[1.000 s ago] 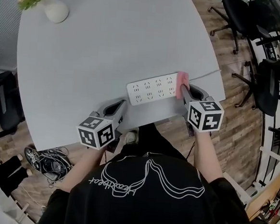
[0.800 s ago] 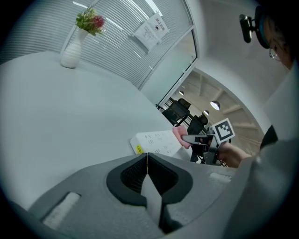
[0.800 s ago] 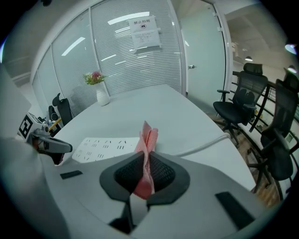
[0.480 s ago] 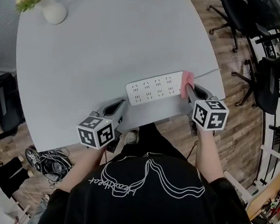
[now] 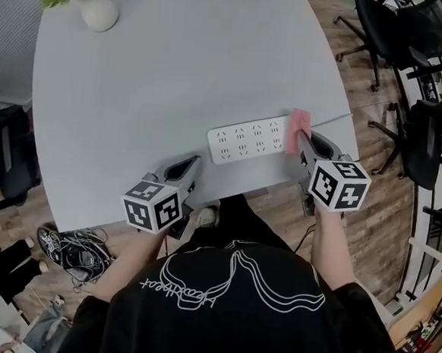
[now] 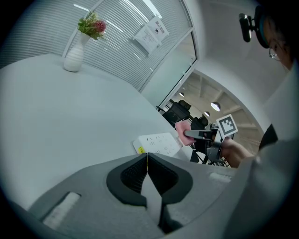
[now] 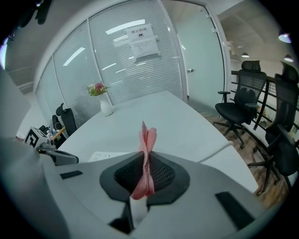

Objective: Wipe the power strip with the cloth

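A white power strip (image 5: pixel 249 139) lies on the grey table (image 5: pixel 175 77) near its front edge; its cable (image 5: pixel 334 119) runs off to the right. My right gripper (image 5: pixel 299 138) is shut on a folded pink cloth (image 5: pixel 297 129), which sits at the strip's right end. In the right gripper view the pink cloth (image 7: pixel 145 158) stands pinched between the pads. My left gripper (image 5: pixel 187 167) rests at the table's front edge, left of the strip, shut with nothing in it. The left gripper view shows the strip (image 6: pixel 156 144) and the cloth (image 6: pixel 183 133) beyond the closed jaws.
A white vase with flowers (image 5: pixel 88 0) stands at the table's far left corner. Black office chairs (image 5: pixel 413 58) crowd the wooden floor to the right. A bundle of cables (image 5: pixel 78 250) lies on the floor at the left.
My right gripper has slid the pink cloth rightward along the strip to its right end. The left gripper has stayed put.
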